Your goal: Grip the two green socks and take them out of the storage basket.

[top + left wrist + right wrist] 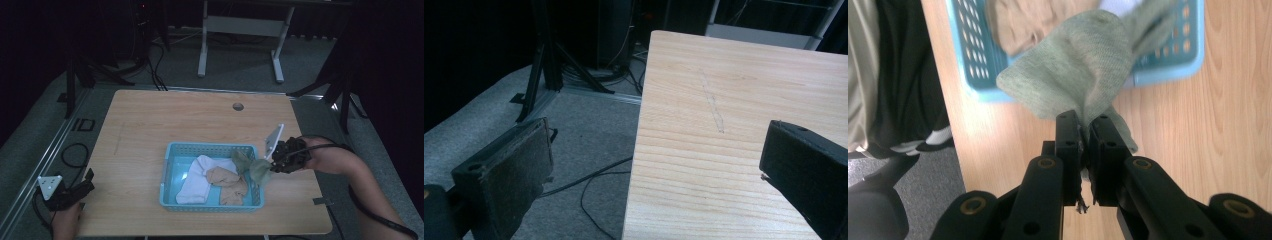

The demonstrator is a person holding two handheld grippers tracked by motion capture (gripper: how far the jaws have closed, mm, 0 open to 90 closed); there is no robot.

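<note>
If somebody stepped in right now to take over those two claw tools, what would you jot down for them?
Right gripper: shut on the green sock, held at the right wall of the blue basket, partly draped over its rim.
Left gripper: open, holding nothing, at the table's near left corner.
In the basket: a white sock and two tan socks.
Left: likely finish putting the green sock in the basket and release, though that direction is a guess.
</note>
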